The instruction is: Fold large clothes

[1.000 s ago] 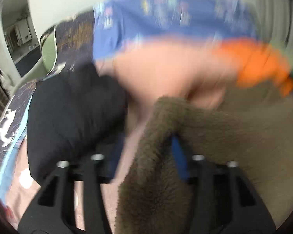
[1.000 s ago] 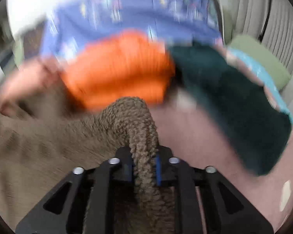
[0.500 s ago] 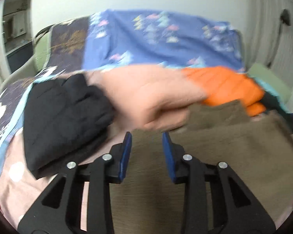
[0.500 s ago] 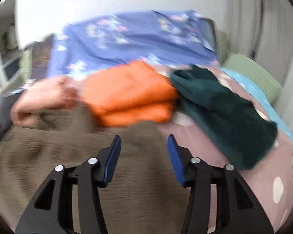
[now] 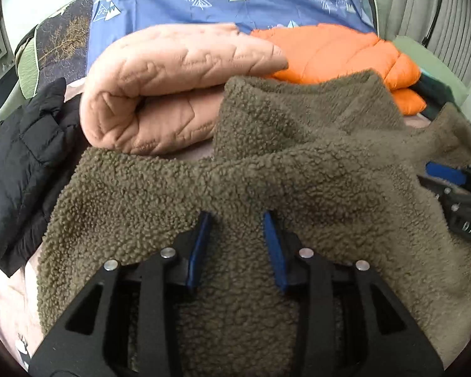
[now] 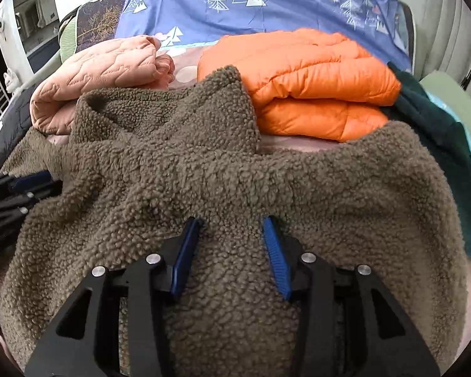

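An olive-brown fleece jacket (image 5: 298, 163) lies spread on the bed, collar at the far side; it also fills the right wrist view (image 6: 235, 172). My left gripper (image 5: 237, 216) is open and empty, low over the fleece's left part. My right gripper (image 6: 230, 220) is open and empty, low over its right part. Each gripper shows at the edge of the other's view: the right one (image 5: 455, 188) and the left one (image 6: 18, 188).
Folded clothes lie beyond the fleece: a peach quilted jacket (image 5: 172, 84), an orange puffer jacket (image 6: 314, 84), a black jacket (image 5: 25, 163) at left, a dark green garment (image 6: 439, 144) at right. A blue patterned bedcover (image 6: 267, 0) and a green cushion (image 6: 455, 100) lie behind.
Both grippers were shut on folds of the fleece a second ago, then let go and opened. They have since come down closer over the laid-out fleece.
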